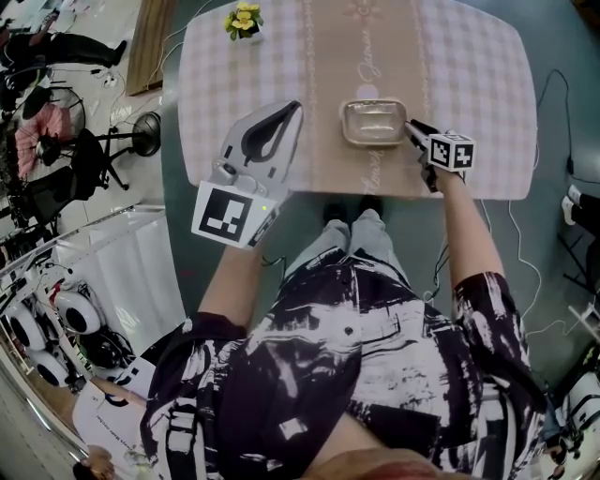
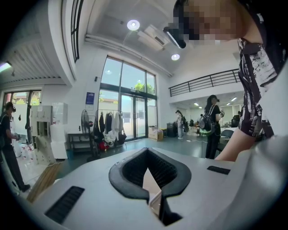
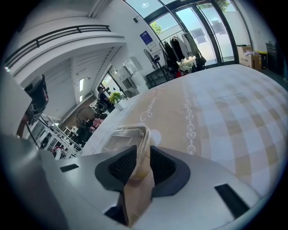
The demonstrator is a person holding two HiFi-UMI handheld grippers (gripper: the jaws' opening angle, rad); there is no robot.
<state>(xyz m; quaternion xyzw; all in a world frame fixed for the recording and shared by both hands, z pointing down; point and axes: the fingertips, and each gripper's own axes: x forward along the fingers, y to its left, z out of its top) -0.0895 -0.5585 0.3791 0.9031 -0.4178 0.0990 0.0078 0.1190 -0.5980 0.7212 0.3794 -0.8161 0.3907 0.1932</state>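
Over a rounded table [image 1: 469, 75], soft checked cloth in pale pink and lilac, with a tan runner [image 1: 375, 47] down the middle, printed with script and small hearts. On the runner, close to the near edge, a clear plastic container [image 1: 373, 122]: shallow, rounded-rectangular, glossy, thin-lipped. Grey, smooth-shelled right gripper [image 1: 412, 127] clamped on the right-hand rim of the container, marker cube [image 1: 451, 151] just behind. Matching left gripper [image 1: 295, 105] over the near left part of the table, well apart from the container, tips pressed together round a teardrop gap, nothing between them. Small pot of yellow flowers [image 1: 244, 21] at the far left edge.

Only from the right gripper view: the see-through rim pinched tight between ribbed black pads [image 3: 119, 166], with the flowers far beyond.

Only from the left gripper view: closed tips aimed off the table toward a bright hall with a tall glass front, a clothes rail [image 2: 110, 123] and a standing fan [image 2: 84, 121].

Only from the head view: both grippers together, above the person's black-and-white patterned clothing [image 1: 356, 356]
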